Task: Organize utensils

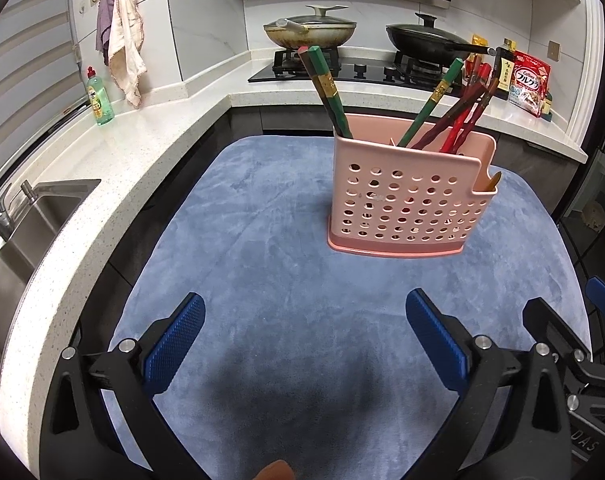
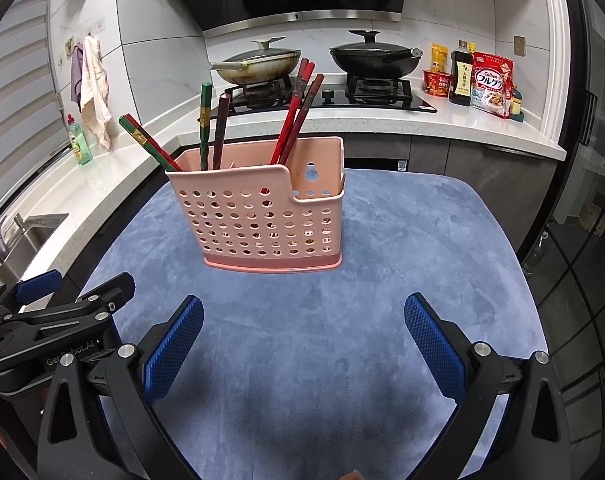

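Note:
A pink perforated utensil holder (image 1: 406,204) stands upright on a blue mat (image 1: 286,288); it also shows in the right wrist view (image 2: 262,220). Several red, green and brown chopsticks (image 1: 330,92) lean out of its top, also seen in the right wrist view (image 2: 296,112). My left gripper (image 1: 306,344) is open and empty, low over the mat, well short of the holder. My right gripper (image 2: 302,344) is open and empty, beside the left one, also short of the holder.
A white counter (image 1: 114,168) with a sink (image 1: 34,216) runs along the left. A green soap bottle (image 1: 98,96) stands on it. Two lidded pans (image 2: 258,66) sit on the stove behind. Bottles and a cereal bag (image 2: 492,84) stand back right.

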Action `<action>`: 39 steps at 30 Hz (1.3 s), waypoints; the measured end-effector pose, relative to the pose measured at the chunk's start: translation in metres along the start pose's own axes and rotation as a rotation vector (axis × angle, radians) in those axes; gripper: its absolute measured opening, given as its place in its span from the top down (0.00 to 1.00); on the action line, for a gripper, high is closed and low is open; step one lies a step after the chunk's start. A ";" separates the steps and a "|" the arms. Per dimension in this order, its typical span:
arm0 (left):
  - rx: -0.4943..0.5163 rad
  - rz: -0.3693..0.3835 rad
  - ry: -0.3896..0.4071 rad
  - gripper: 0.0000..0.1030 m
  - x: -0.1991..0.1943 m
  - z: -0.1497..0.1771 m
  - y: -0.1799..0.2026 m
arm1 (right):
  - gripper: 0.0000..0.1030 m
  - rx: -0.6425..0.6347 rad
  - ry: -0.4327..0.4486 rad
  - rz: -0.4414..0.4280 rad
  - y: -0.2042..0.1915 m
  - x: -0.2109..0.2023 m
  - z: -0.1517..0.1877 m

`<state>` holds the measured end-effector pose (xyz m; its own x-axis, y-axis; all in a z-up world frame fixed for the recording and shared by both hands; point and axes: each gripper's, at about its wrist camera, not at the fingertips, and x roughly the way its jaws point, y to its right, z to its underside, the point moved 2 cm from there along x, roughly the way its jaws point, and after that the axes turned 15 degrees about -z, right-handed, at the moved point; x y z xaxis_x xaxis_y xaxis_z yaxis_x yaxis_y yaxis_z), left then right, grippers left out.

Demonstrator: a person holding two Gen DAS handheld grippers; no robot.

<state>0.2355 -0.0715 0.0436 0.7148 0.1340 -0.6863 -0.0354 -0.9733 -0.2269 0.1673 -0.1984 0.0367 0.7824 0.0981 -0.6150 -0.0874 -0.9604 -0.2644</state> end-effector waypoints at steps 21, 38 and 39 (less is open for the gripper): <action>0.011 -0.013 -0.002 0.07 0.001 -0.002 0.002 | 0.06 -0.006 -0.016 -0.002 -0.001 0.006 0.001; 0.029 -0.033 0.006 0.07 0.003 -0.002 0.003 | 0.06 -0.008 -0.017 0.001 -0.003 0.007 -0.001; 0.030 -0.033 0.008 0.07 0.003 -0.002 0.003 | 0.06 -0.008 -0.017 0.002 -0.004 0.007 0.000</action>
<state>0.2392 -0.0741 0.0424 0.7214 0.1648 -0.6726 -0.0322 -0.9622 -0.2703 0.1734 -0.1943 0.0336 0.7714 0.1004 -0.6284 -0.0842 -0.9627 -0.2572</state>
